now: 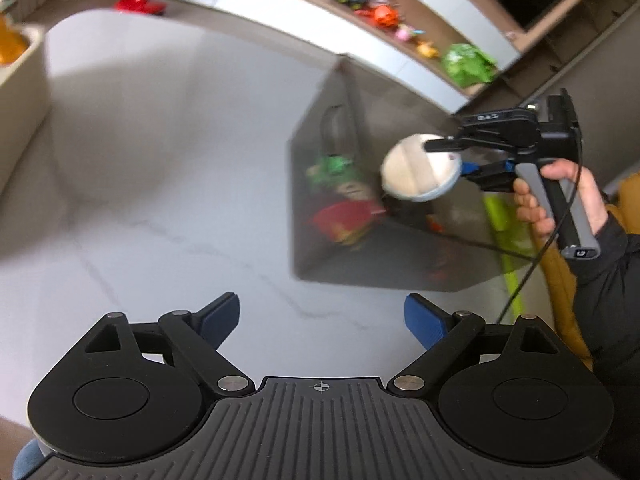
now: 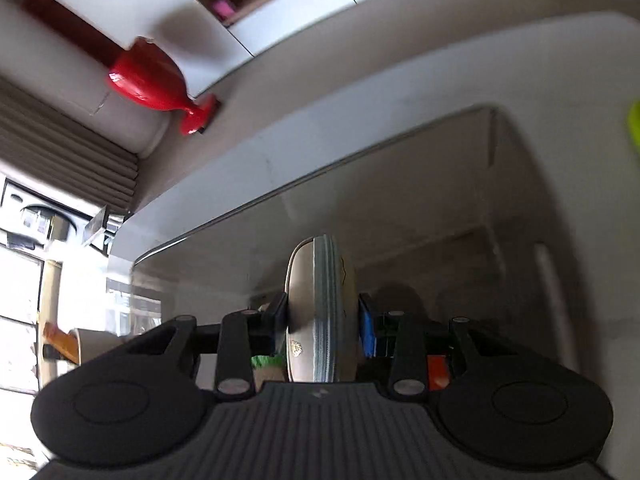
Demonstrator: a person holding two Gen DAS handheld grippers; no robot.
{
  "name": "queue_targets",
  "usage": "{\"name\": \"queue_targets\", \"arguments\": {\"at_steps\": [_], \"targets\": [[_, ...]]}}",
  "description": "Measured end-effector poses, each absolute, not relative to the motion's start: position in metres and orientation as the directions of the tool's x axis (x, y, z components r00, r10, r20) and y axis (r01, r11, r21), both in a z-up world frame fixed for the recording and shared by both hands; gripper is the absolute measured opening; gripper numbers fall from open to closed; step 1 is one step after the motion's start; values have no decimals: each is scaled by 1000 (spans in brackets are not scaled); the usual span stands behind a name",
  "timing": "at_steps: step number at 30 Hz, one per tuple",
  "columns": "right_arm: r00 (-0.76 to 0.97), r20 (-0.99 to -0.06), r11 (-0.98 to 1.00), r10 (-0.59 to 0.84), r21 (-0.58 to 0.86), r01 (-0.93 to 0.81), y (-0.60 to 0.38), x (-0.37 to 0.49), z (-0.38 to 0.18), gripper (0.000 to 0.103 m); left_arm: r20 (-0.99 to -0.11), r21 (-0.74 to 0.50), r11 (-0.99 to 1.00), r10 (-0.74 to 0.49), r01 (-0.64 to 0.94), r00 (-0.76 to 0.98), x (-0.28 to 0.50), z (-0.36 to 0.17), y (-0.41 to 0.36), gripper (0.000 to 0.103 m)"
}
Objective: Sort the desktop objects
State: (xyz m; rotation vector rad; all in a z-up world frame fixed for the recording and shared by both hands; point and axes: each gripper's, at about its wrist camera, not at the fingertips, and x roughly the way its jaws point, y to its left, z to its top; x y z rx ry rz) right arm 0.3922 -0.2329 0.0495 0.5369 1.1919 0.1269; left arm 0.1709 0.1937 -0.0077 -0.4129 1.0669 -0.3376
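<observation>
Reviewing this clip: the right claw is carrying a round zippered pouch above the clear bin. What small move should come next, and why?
Probably lower the right claw a little into the clear bin and open it. The round pouch is pinched between its pads and hangs above the bin, where toys already lie. The left claw is open, holds nothing and stands clear of the bin.

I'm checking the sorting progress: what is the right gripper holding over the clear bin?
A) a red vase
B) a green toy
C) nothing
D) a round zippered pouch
D: the right gripper is clamped on a round zippered pouch above the clear bin.
</observation>
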Motion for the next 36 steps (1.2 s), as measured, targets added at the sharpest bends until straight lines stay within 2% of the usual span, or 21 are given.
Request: {"name": "queue_targets", "arguments": {"at_steps": [5, 8, 11, 15, 17, 19, 20, 26, 27, 28, 33, 35, 36], "targets": [[334, -891, 911, 308, 378, 167, -242, 393, 41, 42, -772, -514, 858, -460, -6, 438, 183, -18, 213, 93], [381, -875, 915, 299, 377, 146, -264, 374, 59, 44, -740, -569, 822, -506, -11, 444, 199, -14, 213, 94], [465, -816, 902, 343, 424, 78, -286, 345, 93, 53, -694, -631, 776, -557, -12, 457, 221, -7, 209, 95], [629, -668, 871, 398, 489, -33, -337, 292, 128, 57, -631, -720, 693, -625, -47, 459, 264, -9, 199, 97], [660, -636, 873, 400, 484, -64, -359, 275, 127, 57, -622, -748, 658, -645, -91, 445, 286, -17, 192, 98], [645, -645, 871, 410, 486, -67, -379, 268, 112, 54, -629, -756, 642, -656, -129, 418, 307, -26, 183, 98], [633, -646, 859, 426, 508, -59, -386, 268, 104, 49, -632, -758, 637, -663, -142, 401, 316, -30, 177, 98], [597, -577, 759, 557, 646, -83, -408, 274, 62, 49, -608, -784, 599, -685, -165, 402, 343, -37, 156, 97], [583, -578, 755, 571, 649, -96, -406, 280, 56, 51, -622, -771, 617, -673, -159, 401, 345, -36, 152, 92], [566, -582, 752, 584, 650, -108, -403, 284, 50, 51, -640, -753, 639, -657, -157, 398, 345, -34, 148, 77], [536, -589, 741, 605, 663, -108, -386, 301, 33, 52, -764, -609, 777, -522, -158, 379, 350, -35, 131, 27], [531, -597, 742, 601, 663, -94, -382, 306, 28, 49, -782, -587, 791, -500, -171, 372, 349, -40, 130, 21], [525, -611, 752, 592, 654, -86, -378, 309, 27, 35, -784, -584, 794, -496, -171, 373, 348, -41, 130, 18]]}}
